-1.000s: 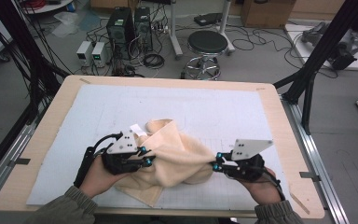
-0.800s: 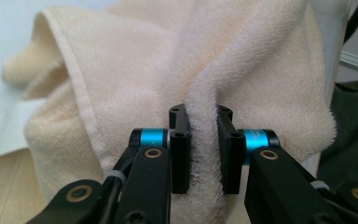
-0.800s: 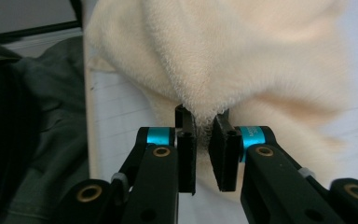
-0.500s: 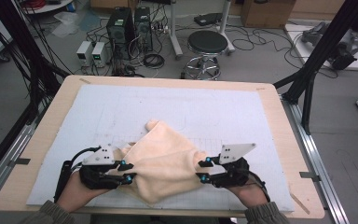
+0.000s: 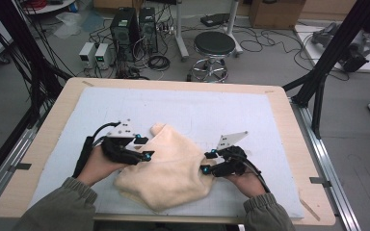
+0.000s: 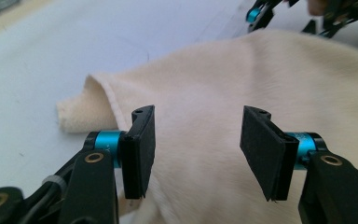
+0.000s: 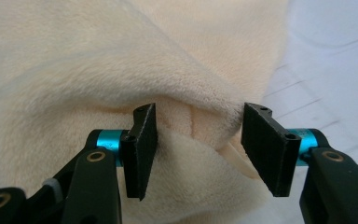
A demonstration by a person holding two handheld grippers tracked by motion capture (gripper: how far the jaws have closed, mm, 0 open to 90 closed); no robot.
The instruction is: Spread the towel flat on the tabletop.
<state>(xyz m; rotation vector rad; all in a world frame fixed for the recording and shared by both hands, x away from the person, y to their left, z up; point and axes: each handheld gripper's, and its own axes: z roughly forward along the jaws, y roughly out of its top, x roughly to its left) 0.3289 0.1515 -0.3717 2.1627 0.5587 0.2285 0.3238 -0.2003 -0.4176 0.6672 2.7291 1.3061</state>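
The cream towel (image 5: 166,166) is seen lying crumpled on the pale mat (image 5: 212,108) of the worktop (image 5: 43,144), between both hands. The left hand-held gripper (image 5: 144,148) has just been opened, nothing pinched, at the towel's left edge; the right hand-held gripper (image 5: 207,161) too, jaws parted around a fold, pads not pressing.
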